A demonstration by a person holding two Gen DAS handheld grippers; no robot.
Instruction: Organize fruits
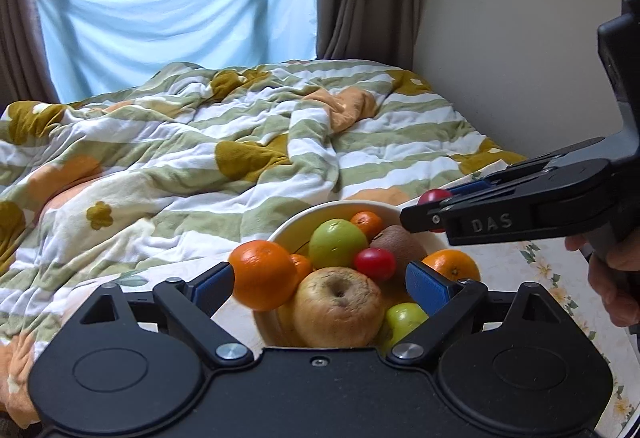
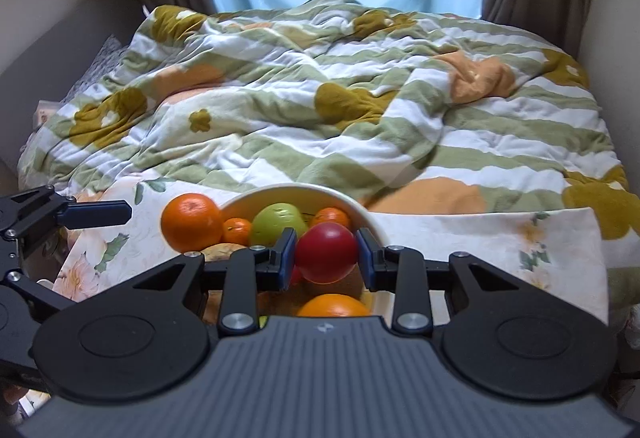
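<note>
The white bowl (image 1: pixel 288 234) on the desk holds a wrinkled apple (image 1: pixel 338 306), green fruits, small oranges and a kiwi. The left tool (image 1: pixel 320 284) gapes wide, a large orange (image 1: pixel 264 274) touching its 9 o'clock finger. Only the right-wrist view shows the right tool (image 2: pixel 326 258) clamping a red fruit (image 2: pixel 326 252) above the bowl.

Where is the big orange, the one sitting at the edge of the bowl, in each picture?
Left wrist view: the big orange sits low and left of centre, against the left gripper's left blue pad, at the bowl's near-left rim.
Right wrist view: the same orange is left of centre, just outside the bowl's left rim.
Shared landmark: the green apple in the bowl.
</note>
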